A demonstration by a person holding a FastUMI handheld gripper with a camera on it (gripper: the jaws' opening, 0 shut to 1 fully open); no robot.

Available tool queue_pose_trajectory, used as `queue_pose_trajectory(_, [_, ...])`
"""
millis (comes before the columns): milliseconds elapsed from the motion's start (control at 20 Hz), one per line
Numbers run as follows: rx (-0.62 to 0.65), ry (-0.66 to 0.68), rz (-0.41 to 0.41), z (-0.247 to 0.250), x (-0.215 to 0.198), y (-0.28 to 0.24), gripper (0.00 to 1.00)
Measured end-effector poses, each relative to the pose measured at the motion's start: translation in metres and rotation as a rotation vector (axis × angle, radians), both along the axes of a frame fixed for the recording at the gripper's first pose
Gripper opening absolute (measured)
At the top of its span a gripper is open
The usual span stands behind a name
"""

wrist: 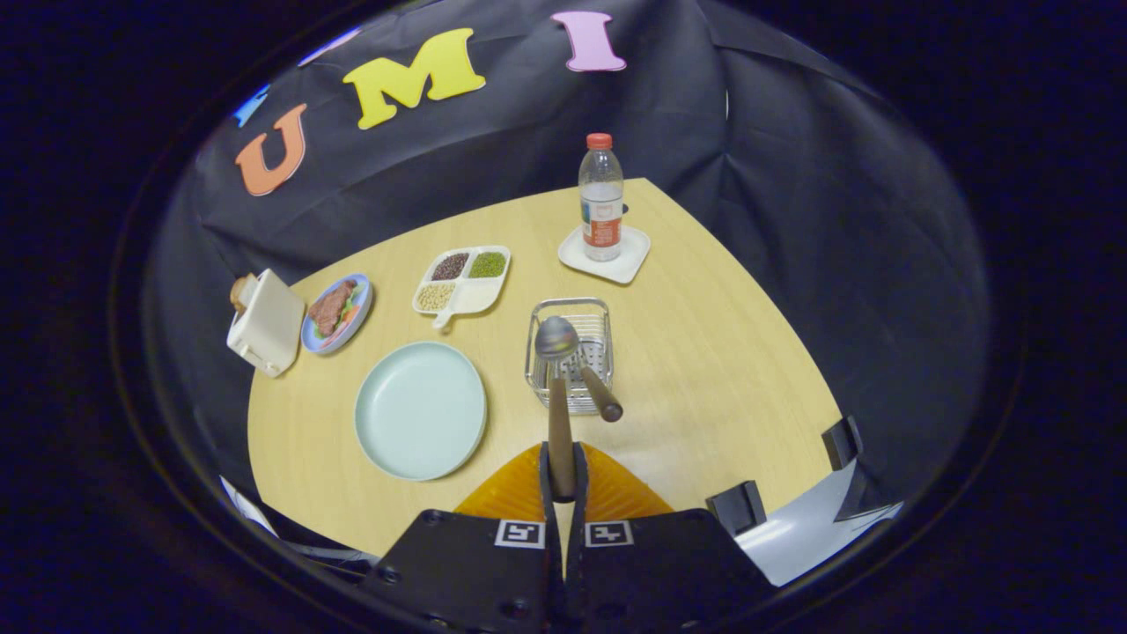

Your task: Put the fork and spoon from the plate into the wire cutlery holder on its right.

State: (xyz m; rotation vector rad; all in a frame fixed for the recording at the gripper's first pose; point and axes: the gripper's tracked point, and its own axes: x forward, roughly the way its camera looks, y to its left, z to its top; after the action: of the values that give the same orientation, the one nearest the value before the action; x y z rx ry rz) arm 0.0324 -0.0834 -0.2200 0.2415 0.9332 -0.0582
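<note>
The fingers (561,475) clamp the wooden-handled metal spoon (558,387). Its bowl hangs over the wire cutlery holder (572,352). The round pale-green plate (421,409) lies bare beside it.

Bare table (704,370) right of holder (570,365); protruding handle (601,396) inside.

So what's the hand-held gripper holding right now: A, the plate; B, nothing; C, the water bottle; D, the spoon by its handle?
D: the hand-held gripper is shut on the spoon by its wooden handle, bowl raised over the wire cutlery holder; the plate lies empty.
</note>
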Motion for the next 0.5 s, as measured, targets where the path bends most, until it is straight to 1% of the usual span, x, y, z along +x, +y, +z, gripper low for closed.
queue_pose_trajectory(100, [-0.03, -0.048, 0.005, 0.01, 0.006, -0.003, 0.1])
queue_pose_trajectory(200, [-0.071, -0.099, 0.018, 0.021, 0.011, -0.006, 0.13])
queue_pose_trajectory(250, [-0.079, -0.114, 0.025, 0.025, 0.012, -0.004, 0.18])
queue_pose_trajectory(350, [-0.09, -0.136, 0.032, 0.03, 0.013, -0.003, 0.25])
queue_pose_trajectory(450, [-0.1, -0.149, 0.041, 0.034, 0.014, 0.0, 0.29])
queue_pose_trajectory(500, [-0.1, -0.159, 0.047, 0.037, 0.015, 0.003, 0.29])
